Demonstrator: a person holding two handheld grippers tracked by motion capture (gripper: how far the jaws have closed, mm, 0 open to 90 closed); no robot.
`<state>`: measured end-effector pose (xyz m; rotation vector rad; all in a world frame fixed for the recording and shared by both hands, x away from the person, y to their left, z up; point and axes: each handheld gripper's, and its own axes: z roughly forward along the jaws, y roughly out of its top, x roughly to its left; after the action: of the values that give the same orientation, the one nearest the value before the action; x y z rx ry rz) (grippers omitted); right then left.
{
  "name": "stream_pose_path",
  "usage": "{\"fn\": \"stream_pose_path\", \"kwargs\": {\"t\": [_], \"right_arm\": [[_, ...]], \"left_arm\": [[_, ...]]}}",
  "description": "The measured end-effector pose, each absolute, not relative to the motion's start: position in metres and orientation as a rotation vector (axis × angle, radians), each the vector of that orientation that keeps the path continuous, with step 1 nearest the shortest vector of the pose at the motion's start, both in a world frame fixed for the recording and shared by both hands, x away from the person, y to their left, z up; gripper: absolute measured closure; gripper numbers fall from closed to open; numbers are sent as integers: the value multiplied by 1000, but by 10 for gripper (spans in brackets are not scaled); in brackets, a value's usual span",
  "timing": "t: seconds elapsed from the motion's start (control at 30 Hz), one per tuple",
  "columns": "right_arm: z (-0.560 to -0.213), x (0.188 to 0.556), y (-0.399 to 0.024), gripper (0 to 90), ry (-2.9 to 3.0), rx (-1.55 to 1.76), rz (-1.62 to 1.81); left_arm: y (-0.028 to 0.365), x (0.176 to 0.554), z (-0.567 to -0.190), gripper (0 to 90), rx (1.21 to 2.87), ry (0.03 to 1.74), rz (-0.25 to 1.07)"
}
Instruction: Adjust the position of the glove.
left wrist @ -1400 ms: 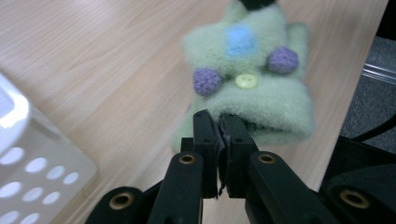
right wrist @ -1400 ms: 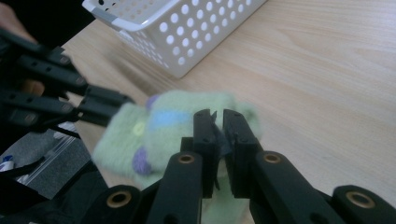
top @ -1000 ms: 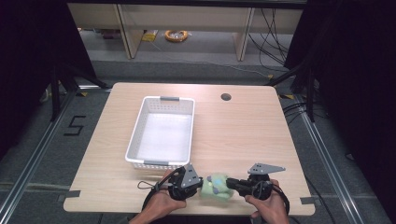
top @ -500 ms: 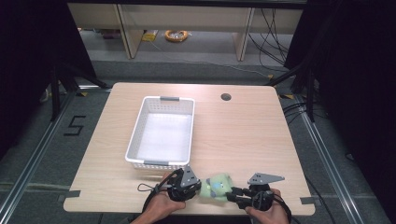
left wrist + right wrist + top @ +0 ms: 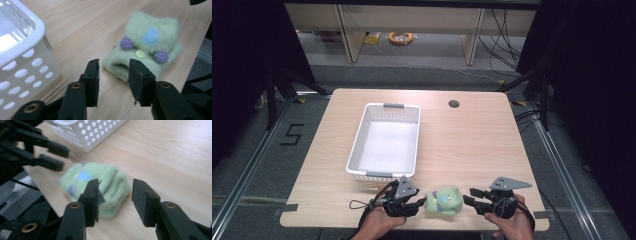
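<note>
A folded green fuzzy sock with purple pom-poms, a blue patch and a yellow button lies on the table near its front edge. My left gripper sits just left of it. In the left gripper view the jaws have just been opening and stand open, with the sock right beyond the tips. My right gripper is a little right of the sock. Its jaws have also just been opening and stand apart, off the sock. The left gripper shows beyond it.
An empty white perforated basket stands on the table's left half, just behind the left gripper. A round cable hole is at the back of the wooden table. The table's front edge is close under both hands.
Both grippers were shut on the sock from either side and have opened. The right one has drawn back to the right, and the sock now lies free on the table.
</note>
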<state>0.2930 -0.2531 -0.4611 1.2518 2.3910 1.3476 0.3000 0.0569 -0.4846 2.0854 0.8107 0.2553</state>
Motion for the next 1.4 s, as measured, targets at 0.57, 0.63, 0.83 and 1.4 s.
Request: {"fn": "stream_pose_path", "kwargs": {"t": [0.57, 0.63, 0.83, 1.4], "right_arm": [[-487, 327, -228, 463, 2574, 1383, 1139], [-491, 326, -229, 463, 2554, 1425, 1158], [-496, 325, -228, 465, 2554, 1445, 1169], [-505, 323, -225, 501, 2607, 1475, 1256]], "left_arm": [[39, 310, -498, 463, 2063, 966, 59], [40, 313, -500, 465, 2080, 974, 61], [36, 315, -503, 488, 2104, 958, 52], [29, 318, -509, 485, 2081, 1002, -52]]}}
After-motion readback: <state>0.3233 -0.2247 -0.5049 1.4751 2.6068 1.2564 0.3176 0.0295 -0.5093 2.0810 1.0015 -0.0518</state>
